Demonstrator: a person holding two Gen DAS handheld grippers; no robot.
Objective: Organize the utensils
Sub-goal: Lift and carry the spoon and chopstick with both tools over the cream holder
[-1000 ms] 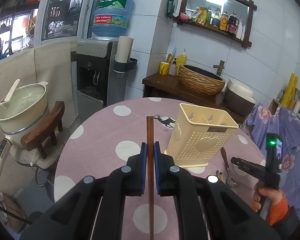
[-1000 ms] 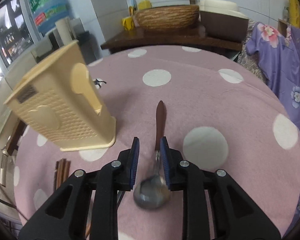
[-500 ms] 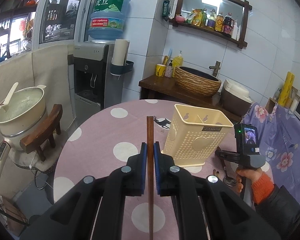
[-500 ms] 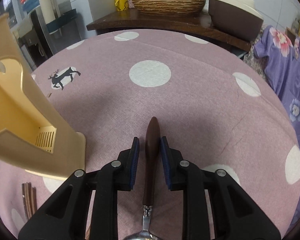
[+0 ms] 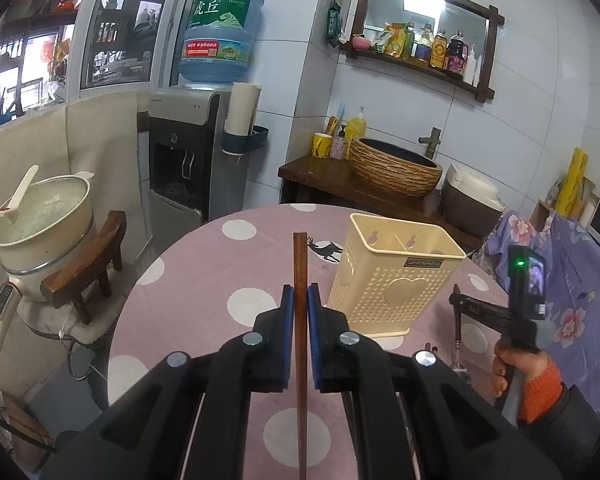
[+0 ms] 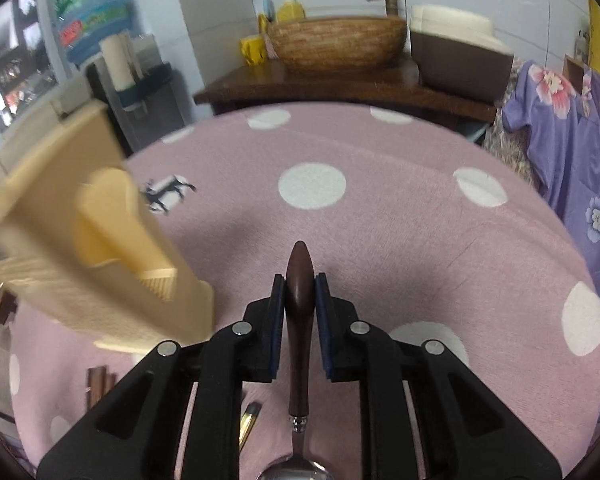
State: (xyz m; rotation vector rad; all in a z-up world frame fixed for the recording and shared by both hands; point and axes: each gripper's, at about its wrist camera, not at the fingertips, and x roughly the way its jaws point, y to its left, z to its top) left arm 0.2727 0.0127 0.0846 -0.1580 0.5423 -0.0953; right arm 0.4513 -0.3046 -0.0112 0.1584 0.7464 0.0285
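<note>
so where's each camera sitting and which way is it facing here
Left wrist: sits on the left gripper, shut on a chopstick, facing the cream utensil holder; the right hand shows.
Right wrist: sits on the right gripper, whose jaws have just been closing on the spoon handle, facing across the dotted tablecloth; no hand shows.
Shared: holder, tablecloth, woven basin.

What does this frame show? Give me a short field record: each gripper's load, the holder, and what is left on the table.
left gripper: shut on a brown chopstick
right gripper: jaws just closed on the spoon, gripping its dark handle
holder: cream, upright on the dotted tablecloth; nothing seen sticking out
left on table: more brown sticks beside the holder
</note>
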